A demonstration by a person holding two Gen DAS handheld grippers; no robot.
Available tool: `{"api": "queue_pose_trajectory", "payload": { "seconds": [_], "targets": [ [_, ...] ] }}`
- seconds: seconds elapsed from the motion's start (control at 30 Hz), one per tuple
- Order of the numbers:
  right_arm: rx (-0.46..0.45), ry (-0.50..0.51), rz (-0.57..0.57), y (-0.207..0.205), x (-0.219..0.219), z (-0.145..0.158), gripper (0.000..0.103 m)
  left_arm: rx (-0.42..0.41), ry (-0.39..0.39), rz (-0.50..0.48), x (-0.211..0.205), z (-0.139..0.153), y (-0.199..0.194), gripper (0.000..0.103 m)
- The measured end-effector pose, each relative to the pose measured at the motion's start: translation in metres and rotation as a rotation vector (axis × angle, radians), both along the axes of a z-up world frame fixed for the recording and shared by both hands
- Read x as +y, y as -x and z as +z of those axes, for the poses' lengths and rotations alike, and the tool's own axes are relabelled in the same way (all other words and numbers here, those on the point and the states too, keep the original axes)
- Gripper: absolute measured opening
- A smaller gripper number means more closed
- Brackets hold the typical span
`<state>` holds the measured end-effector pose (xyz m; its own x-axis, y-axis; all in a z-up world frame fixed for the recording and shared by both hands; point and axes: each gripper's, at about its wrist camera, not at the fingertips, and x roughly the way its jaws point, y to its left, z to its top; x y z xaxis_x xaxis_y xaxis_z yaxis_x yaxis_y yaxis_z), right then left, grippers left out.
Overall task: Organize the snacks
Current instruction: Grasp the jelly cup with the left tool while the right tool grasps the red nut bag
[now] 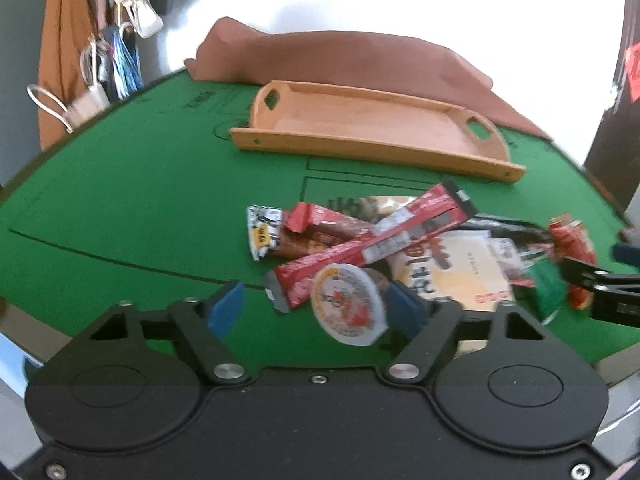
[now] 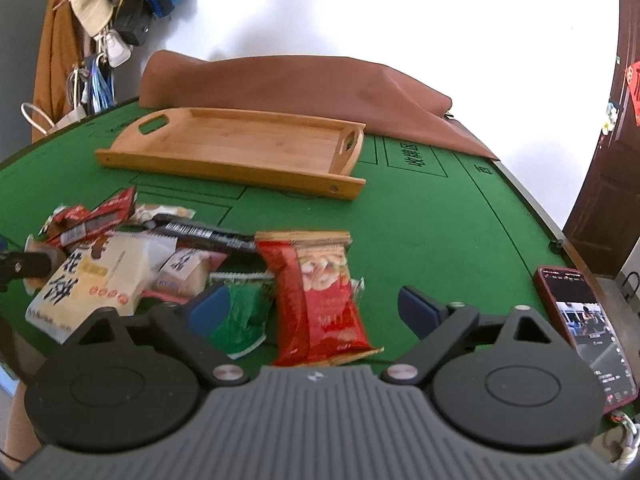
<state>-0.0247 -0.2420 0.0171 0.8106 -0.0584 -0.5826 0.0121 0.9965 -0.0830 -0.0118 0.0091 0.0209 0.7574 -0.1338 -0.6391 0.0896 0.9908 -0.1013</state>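
Note:
A pile of snack packets lies on the green table, in front of an empty wooden tray [image 1: 372, 120] [image 2: 240, 140]. My left gripper [image 1: 316, 306] is open over the pile's near edge; a round white-lidded cup [image 1: 346, 304] sits between its blue fingers [image 1: 226, 306], and a long red stick pack [image 1: 380, 240] lies just beyond. My right gripper [image 2: 316, 306] is open above a red snack bag [image 2: 320, 296]; a green packet [image 2: 240, 320] lies by its left finger. A cream box with large characters [image 2: 92, 284] [image 1: 460, 268] sits mid-pile.
A brown cloth [image 1: 340, 60] [image 2: 288, 84] is heaped behind the tray. A phone in a red case [image 2: 588, 328] lies at the table's right edge. Bags and a hat hang at the far left [image 2: 96, 4]. A dark door [image 2: 612, 160] stands at the right.

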Motion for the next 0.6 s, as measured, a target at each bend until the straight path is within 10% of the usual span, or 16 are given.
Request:
{"api": "queue_pose_trajectory", "payload": {
  "seconds": [0.33,0.6],
  "targets": [
    [0.023,-0.056,-0.021,-0.019,-0.012,-0.007,0.076,0.02,0.053,-0.075,-0.007,0.002,0.004,0.026],
    [0.049,-0.059,-0.038,-0.022,-0.014,-0.014,0.071,0.008,0.0,-0.089,-0.009,0.004,0.011,0.035]
  ]
}}
